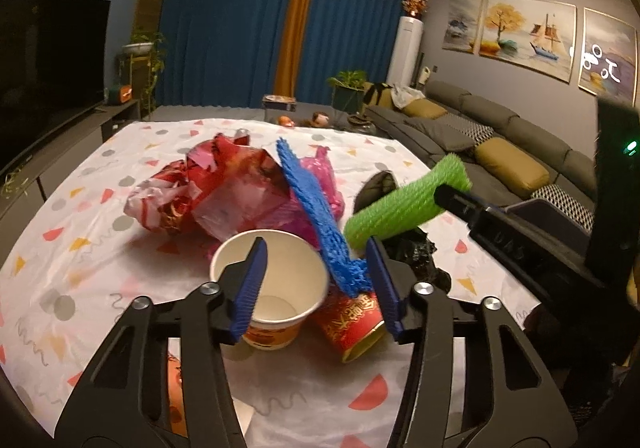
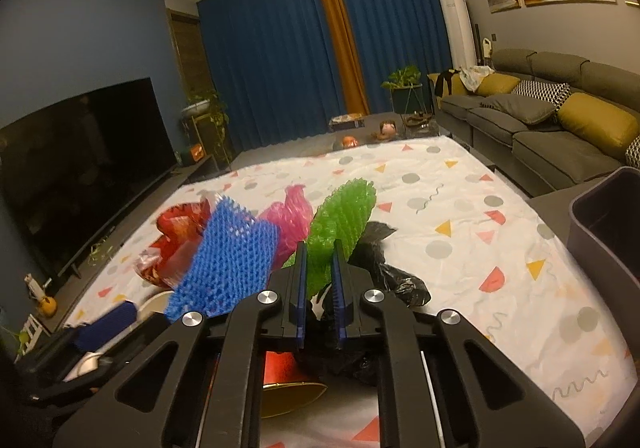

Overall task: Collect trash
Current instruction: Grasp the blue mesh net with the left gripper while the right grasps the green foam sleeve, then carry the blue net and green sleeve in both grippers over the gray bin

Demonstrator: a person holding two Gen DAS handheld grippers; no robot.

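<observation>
The desk (image 1: 60, 208) fills the foreground, draped in a white cloth dotted with grey circles and pink and yellow triangles, and the trash sits heaped near its middle. Biggest in the pile is the crumpled red wrapper (image 1: 208, 188), shiny and creased, lying at the far left of the heap. Just right of it there's a pink plastic bag (image 1: 324, 176), bunched up behind the rest. A black plastic bag (image 2: 384, 272) lies crumpled on the right side of the pile, glossy and wrinkled. Now the blue foam net (image 1: 316, 224), a flat mesh sleeve, tilts up on end; its lower end is at the right finger of the left gripper (image 1: 318, 280), and whether that finger touches it is unclear. That gripper stands wide, its fingers straddling the white paper cup (image 1: 272, 280), which is upright with an orange band at its base. Beside the cup a red paper cup (image 1: 352, 324) with gold print lies on its side. The green foam net (image 2: 340, 224), a ribbed mesh tube, is pinched in the right gripper (image 2: 320, 272), fingers narrow around its lower end, lifted above the black bag. A dark bin (image 2: 608, 224) sits at the desk's right edge.
</observation>
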